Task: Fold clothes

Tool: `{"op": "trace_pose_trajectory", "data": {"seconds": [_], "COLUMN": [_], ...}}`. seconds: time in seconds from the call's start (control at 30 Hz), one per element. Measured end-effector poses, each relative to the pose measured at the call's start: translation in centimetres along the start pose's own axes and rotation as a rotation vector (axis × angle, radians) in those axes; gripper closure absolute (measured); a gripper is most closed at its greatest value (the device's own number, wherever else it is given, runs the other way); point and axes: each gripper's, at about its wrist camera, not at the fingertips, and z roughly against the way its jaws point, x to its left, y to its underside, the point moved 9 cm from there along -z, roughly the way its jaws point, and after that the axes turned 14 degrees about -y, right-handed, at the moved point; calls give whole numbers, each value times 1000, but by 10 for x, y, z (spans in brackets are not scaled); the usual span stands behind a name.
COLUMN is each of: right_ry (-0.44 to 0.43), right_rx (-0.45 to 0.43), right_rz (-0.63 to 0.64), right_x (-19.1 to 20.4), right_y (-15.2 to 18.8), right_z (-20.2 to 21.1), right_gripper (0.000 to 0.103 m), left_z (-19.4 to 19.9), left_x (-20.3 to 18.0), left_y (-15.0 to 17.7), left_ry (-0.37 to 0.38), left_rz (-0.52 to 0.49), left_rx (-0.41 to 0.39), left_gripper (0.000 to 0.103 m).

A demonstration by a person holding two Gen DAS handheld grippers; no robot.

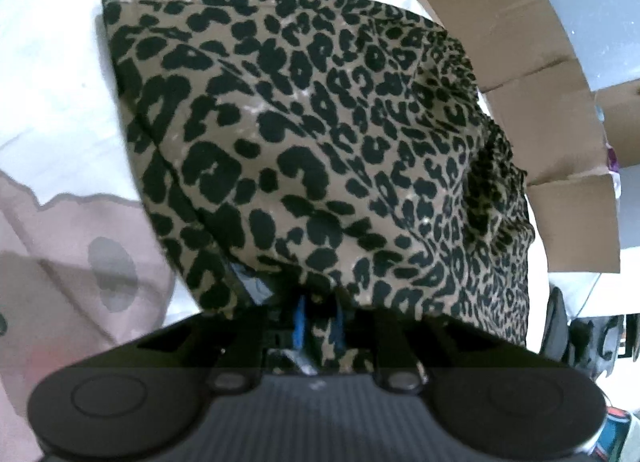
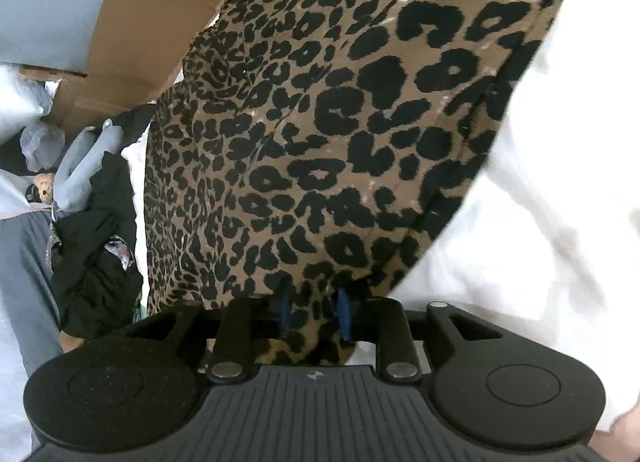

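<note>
A leopard-print garment [image 1: 320, 121] lies spread over a white sheet [image 1: 52, 81], its near edge drawn up to my left gripper [image 1: 318, 324]. The cloth is bunched between the blue pads [image 1: 298, 322], which stand close together, so the left gripper is shut on it. In the right wrist view the same garment [image 2: 320, 121] rises from the sheet [image 2: 540, 201] and drapes over my right gripper [image 2: 315, 312]. A fold of it fills the gap between the blue pads [image 2: 344, 314], and that gripper is shut on it too. The fabric hides both sets of fingertips.
Cardboard box flaps [image 1: 520, 61] stand along the garment's far right side, and the cardboard [image 2: 160, 21] shows at the upper left in the right wrist view. A heap of dark clothes [image 2: 96, 242] lies left of the garment. The sheet carries a pink print [image 1: 60, 262].
</note>
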Motion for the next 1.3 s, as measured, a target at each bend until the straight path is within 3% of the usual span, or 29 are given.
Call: {"op": "trace_pose_trajectory", "data": {"seconds": [0.07,0.1,0.13,0.17,0.57,0.83,0.97,1.1,1.23,1.3], "right_ry": [-1,-1,3,13,102,162,199,251,245,252], "right_rx": [-10,-9,-6,-1,46,101,123,133,92,65], "right_rz": [-22,-29,-28,-9,97,145,145,193,275,337], "right_x": [-3,-4,-4,-3,6,-1,1,11,27,33], "right_y": [-2,-3,-3,-2,4,2,-2,-1,-10,-19], "right_z": [-2,-2,-1,1,23,22,32,45,56,59], "right_gripper": [75,92,101,103,103,103,101,99,97,84], "left_z": [-1,0,2,3,24,3,16,33,37,33], "left_x": [0,0,1,2,9,0,-5,-18,-40,-51], "left_y": [0,0,1,3,14,9,3,-11,-25,-32], "left_ry": [-3,-10,-18,-27,-75,-127,-156,-154,-124,-124], "left_rz": [2,-1,-9,-16,-56,-155,-176,-229,-309,-334], "left_rx": [1,1,3,5,17,33,52,-2,-44,-57], "left_gripper": [93,97,102,102,102,101,95,92,77,73]}}
